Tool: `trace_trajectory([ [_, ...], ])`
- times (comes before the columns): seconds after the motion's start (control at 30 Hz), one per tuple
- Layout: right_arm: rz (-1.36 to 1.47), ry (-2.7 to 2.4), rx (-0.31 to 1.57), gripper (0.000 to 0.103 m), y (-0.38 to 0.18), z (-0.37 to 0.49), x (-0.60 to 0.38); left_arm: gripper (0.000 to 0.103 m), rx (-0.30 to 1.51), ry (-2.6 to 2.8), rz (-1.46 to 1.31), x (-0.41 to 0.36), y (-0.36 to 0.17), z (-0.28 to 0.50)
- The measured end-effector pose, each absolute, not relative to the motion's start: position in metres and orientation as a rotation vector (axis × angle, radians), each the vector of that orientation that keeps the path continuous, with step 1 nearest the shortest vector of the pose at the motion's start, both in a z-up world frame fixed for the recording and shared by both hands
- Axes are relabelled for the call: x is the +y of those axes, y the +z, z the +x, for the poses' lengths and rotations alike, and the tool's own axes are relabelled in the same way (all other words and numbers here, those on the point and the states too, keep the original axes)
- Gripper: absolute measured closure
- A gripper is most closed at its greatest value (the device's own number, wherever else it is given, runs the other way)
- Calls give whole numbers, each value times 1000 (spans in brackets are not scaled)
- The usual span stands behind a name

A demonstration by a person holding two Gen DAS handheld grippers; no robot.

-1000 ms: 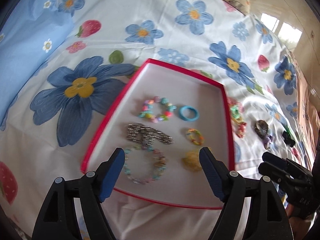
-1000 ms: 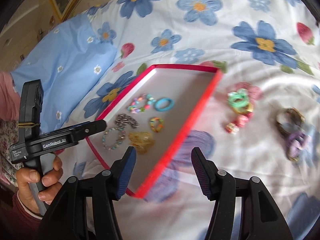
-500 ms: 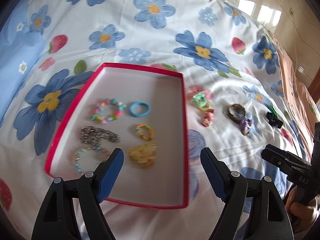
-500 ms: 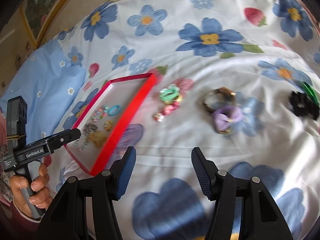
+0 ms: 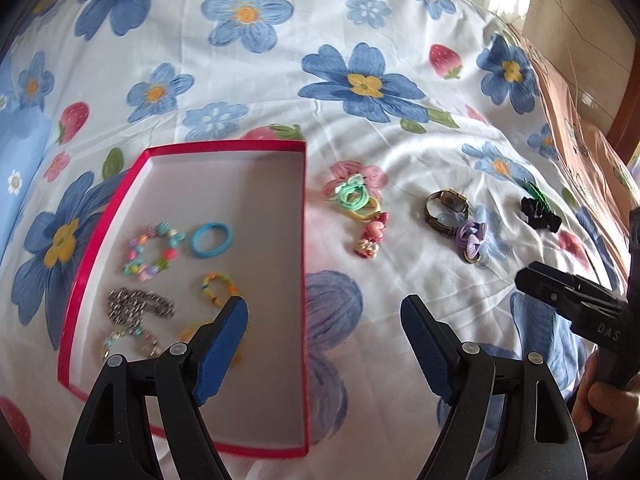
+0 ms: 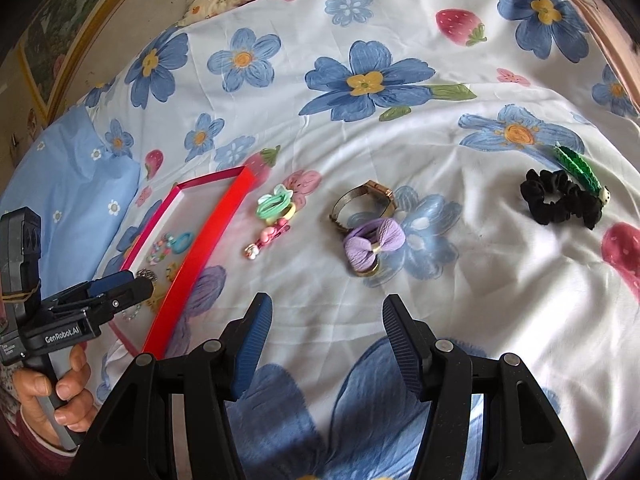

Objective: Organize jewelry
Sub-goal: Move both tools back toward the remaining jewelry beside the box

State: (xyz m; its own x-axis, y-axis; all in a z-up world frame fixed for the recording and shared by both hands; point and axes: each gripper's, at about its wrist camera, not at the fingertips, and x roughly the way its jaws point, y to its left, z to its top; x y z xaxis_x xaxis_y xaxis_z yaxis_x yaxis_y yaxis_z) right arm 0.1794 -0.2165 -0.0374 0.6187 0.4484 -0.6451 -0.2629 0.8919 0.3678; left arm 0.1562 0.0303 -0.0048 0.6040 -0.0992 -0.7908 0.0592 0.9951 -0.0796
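Your brass-coloured wristwatch (image 6: 366,200) with the lilac fabric bow (image 6: 370,246) touching it lies on the flowered bedsheet (image 6: 400,128), right of the shallow red-rimmed cardboard tray (image 5: 306,240). It sits just ahead of your right hand-held gripper (image 6: 326,344), the nearer one, open and empty. Your left hand-held gripper (image 5: 324,344), also open and empty, hangs over the tray's right edge.

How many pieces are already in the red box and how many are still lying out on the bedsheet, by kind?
In the red box:
Bracelets and chains: 3, the bead bracelet, the silver chain, a pastel bracelet
Small rings or bands: 2, blue and multicolour
Yellow piece, partly hidden: 1

On the bedsheet:
Hair-tie clusters: 1
Pink clips: 1
Watches: 1
Purple bows: 1
Black scrunchies: 1
Green clips: 1

Total: 12
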Motion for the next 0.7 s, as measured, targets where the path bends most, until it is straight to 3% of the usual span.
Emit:
trace_trajectory([
  [0.6,257,347,887,45,-62,242,-215,26,970,-122,122,-19,-46,258],
  [0.7,263,343,899,54,-67,247,-214,26,994,-132,121,-24,-55,270],
])
